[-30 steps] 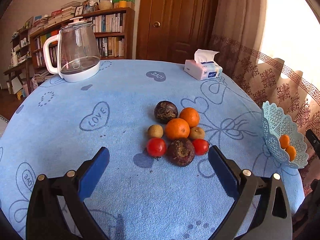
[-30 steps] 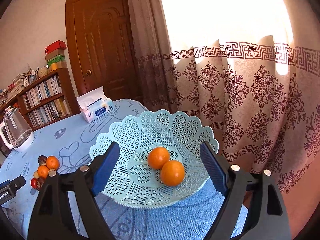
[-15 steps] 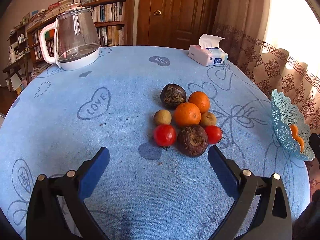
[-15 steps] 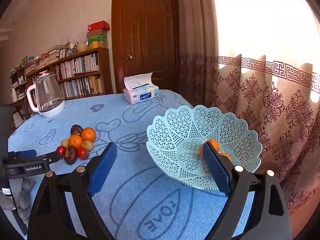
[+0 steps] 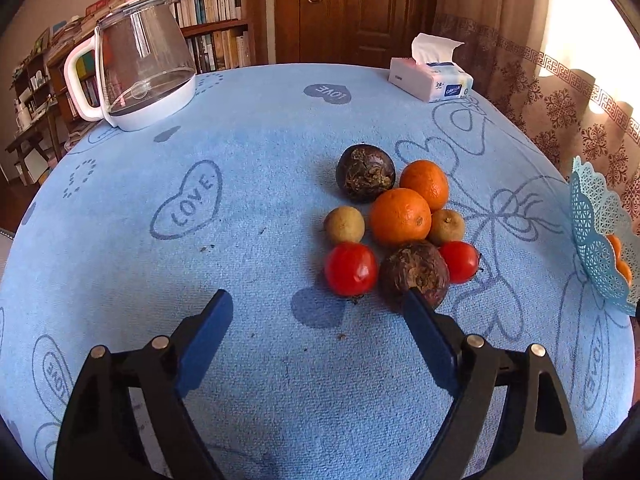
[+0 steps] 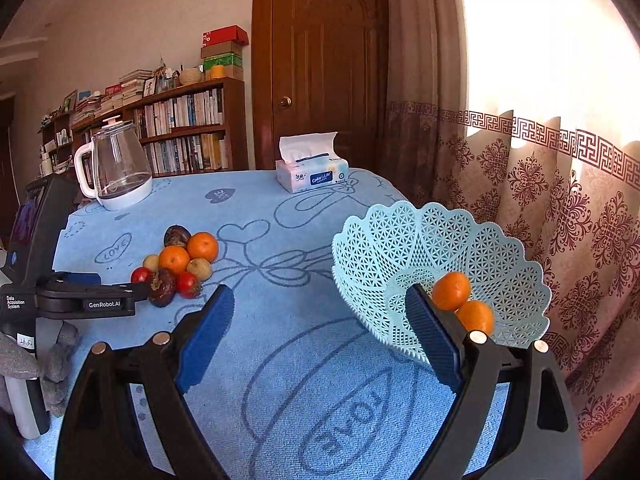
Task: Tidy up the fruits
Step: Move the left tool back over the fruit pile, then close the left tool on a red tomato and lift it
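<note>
Just ahead of our left gripper, whose fingers are spreading wide and holding nothing, the fruit cluster is sitting on the table. Our right gripper is gaping empty, the basket lying ahead to its right.

Premises: a lived-in home room. A dark wooden bookshelf along the wall is packed with books, with boxes and a woven basket stacked on top. A panelled brown wooden door with a round brass knob adjoins it. Patterned maroon-and-cream curtains cover a bright window. The desk carries a blue "LOVE" heart-print cloth, a clear glass kettle with white handle and a white tissue pack.
</note>
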Demonstrator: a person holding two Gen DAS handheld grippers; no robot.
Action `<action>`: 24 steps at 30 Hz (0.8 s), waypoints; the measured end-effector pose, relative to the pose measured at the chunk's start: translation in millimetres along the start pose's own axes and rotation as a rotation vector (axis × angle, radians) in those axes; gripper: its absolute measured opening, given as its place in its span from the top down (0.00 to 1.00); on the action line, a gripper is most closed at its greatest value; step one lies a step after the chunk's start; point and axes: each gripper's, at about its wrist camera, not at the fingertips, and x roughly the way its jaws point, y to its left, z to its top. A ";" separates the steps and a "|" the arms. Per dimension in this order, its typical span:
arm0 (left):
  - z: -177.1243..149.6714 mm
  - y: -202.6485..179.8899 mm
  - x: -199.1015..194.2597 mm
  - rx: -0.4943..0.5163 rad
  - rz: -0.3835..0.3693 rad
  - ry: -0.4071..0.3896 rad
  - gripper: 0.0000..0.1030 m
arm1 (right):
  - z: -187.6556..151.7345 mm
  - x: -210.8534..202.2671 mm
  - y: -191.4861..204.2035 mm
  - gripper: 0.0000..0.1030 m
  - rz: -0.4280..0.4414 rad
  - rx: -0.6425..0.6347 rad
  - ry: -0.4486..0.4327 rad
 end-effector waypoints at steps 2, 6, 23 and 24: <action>0.0 1.9 0.3 -0.005 -0.012 0.001 0.19 | -0.2 0.6 0.5 0.14 0.001 -0.004 0.002; 0.1 6.7 0.9 -0.022 -0.018 0.001 0.20 | 0.1 2.2 0.9 0.14 0.001 -0.005 0.003; 10.2 -0.9 7.8 0.020 0.031 -0.005 0.34 | -2.1 5.0 0.6 0.14 0.002 -0.007 0.011; 11.7 -2.1 10.1 0.026 0.018 0.003 0.37 | -2.1 5.0 0.7 0.14 0.002 -0.007 0.011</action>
